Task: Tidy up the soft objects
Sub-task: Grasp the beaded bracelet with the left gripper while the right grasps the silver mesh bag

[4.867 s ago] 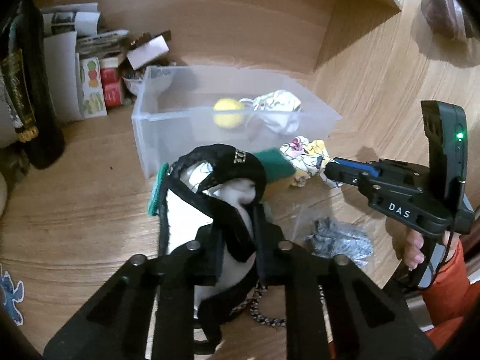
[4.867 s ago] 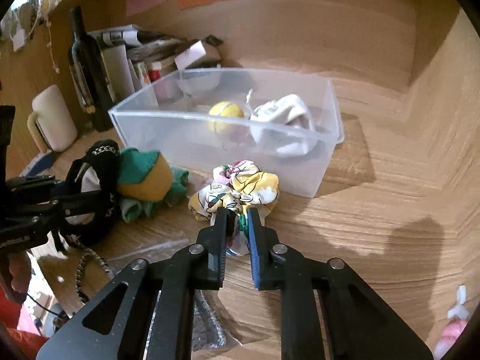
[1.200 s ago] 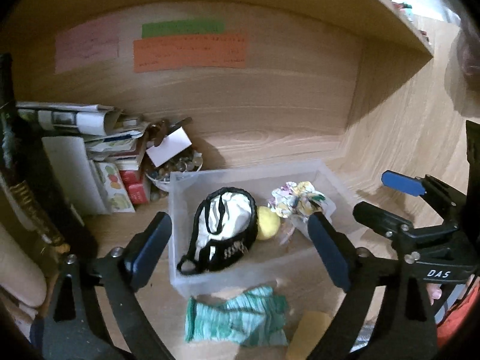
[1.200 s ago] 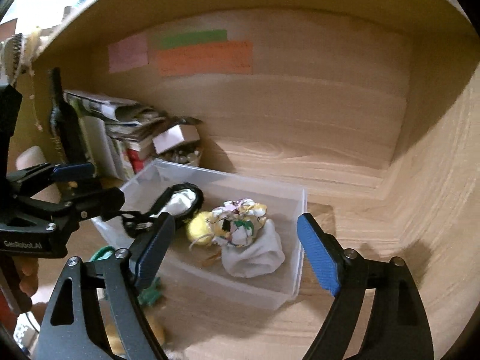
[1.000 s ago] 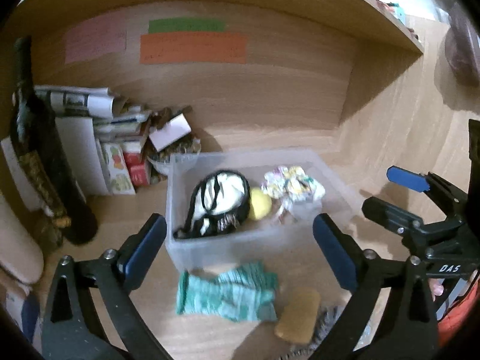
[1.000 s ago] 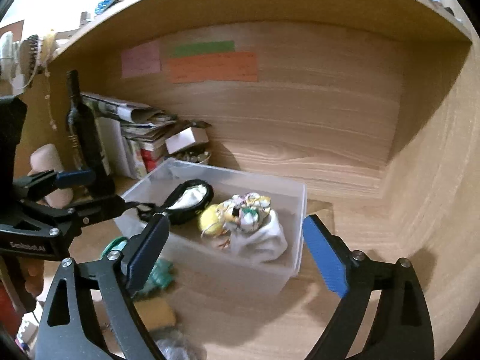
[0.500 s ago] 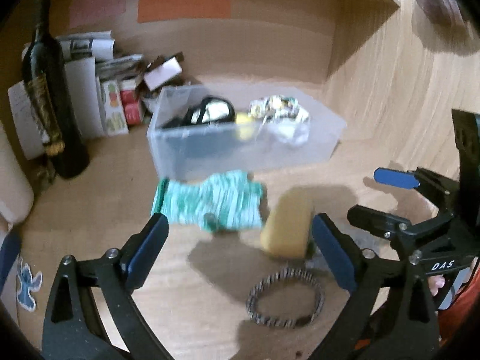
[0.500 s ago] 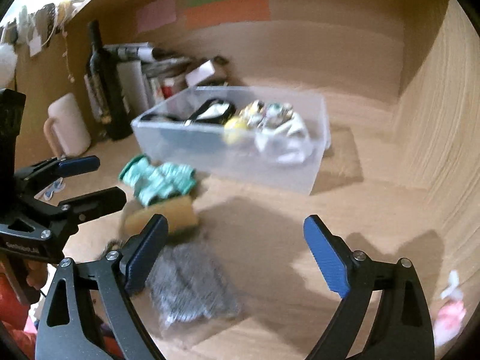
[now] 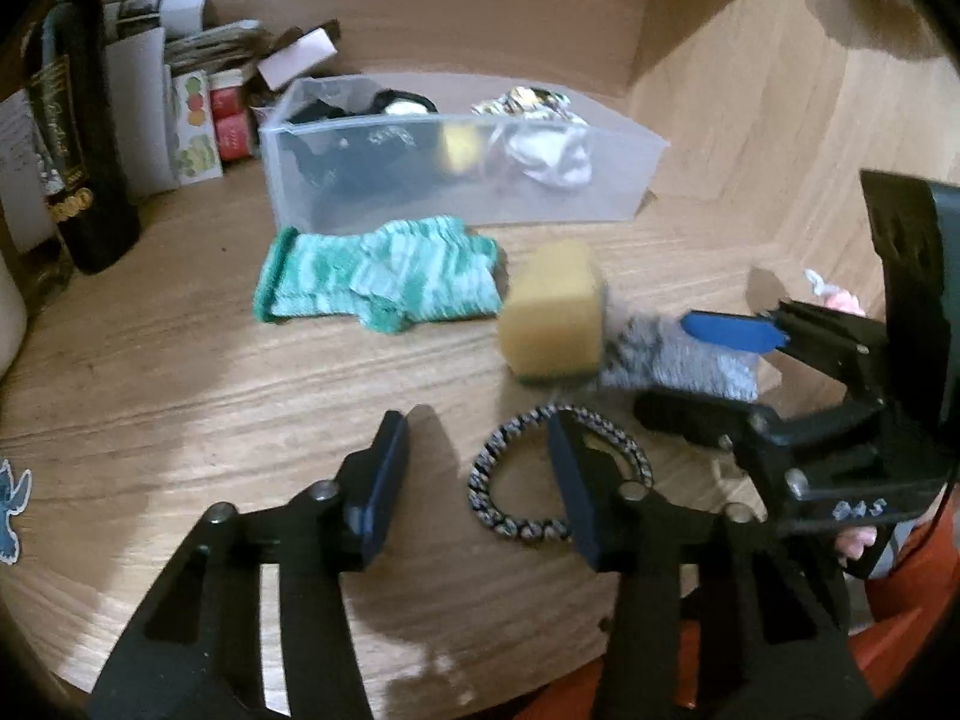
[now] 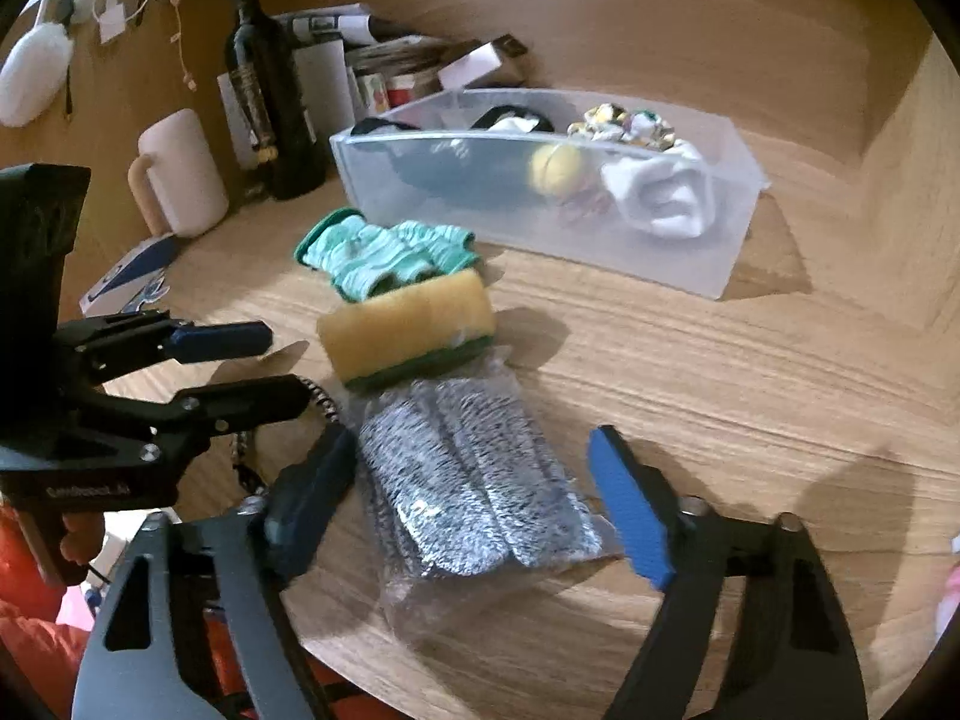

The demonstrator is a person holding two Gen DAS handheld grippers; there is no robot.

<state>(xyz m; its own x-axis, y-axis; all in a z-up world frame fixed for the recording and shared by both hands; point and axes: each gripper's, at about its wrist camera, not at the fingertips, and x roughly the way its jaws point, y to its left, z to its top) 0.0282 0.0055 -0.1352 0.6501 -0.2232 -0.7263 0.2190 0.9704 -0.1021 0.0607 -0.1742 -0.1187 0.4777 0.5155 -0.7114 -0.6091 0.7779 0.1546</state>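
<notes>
A clear plastic bin [image 9: 624, 180] [image 10: 729, 240] holds a black-and-white pouch, a yellow ball [image 10: 555, 171], a white cloth and a floral scrunchie. On the wooden desk in front lie a green knit cloth [image 9: 378, 273] [image 10: 384, 255], a yellow sponge [image 9: 552, 312] [image 10: 408, 324], a bagged grey knit cloth [image 10: 474, 480] [image 9: 678, 354] and a speckled hair tie [image 9: 516, 516]. My left gripper [image 9: 477, 468] is open over the hair tie. My right gripper [image 10: 474, 492] is open, its fingers either side of the bagged cloth.
A dark wine bottle [image 10: 267, 84], a cream mug [image 10: 180, 174] and stacked books and boxes [image 9: 198, 102] stand at the back left. Wooden walls close the desk at the back and right. A blue sticker [image 9: 12, 504] lies at the left edge.
Both grippers have dropped from above the bin toward the desk front. The left one has narrowed over the hair tie; the right one now straddles the bagged cloth.
</notes>
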